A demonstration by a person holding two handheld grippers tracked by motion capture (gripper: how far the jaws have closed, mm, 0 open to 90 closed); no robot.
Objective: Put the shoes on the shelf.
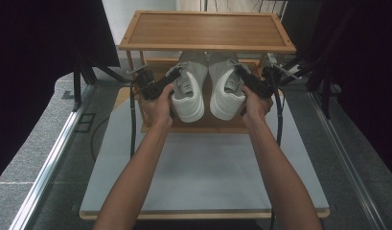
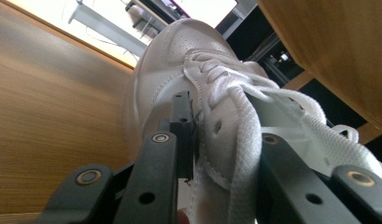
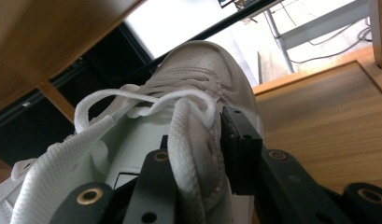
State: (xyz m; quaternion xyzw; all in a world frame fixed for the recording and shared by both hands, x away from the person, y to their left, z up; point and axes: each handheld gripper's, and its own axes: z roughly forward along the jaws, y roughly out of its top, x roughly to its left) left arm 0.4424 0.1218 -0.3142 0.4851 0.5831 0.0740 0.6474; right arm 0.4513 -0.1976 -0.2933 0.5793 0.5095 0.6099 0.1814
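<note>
Two white sneakers stand side by side, heels toward me, on the lower board (image 1: 203,127) of a wooden rack. My left gripper (image 1: 177,76) reaches the left shoe (image 1: 189,96) from its outer side. In the left gripper view this gripper (image 2: 226,121) has one pad on the outside of the left shoe (image 2: 179,51) and the other jaw inside the opening, with the wall and laces between. My right gripper (image 1: 239,72) holds the right shoe (image 1: 224,96) the same way. In the right gripper view this gripper (image 3: 198,135) clamps the collar of the right shoe (image 3: 202,65).
The rack's top shelf (image 1: 205,28) hangs low over the toes of the shoes. The rack stands at the far end of a grey tabletop (image 1: 203,172). Cables trail from both grippers down the rack's sides. Dark stands flank the table.
</note>
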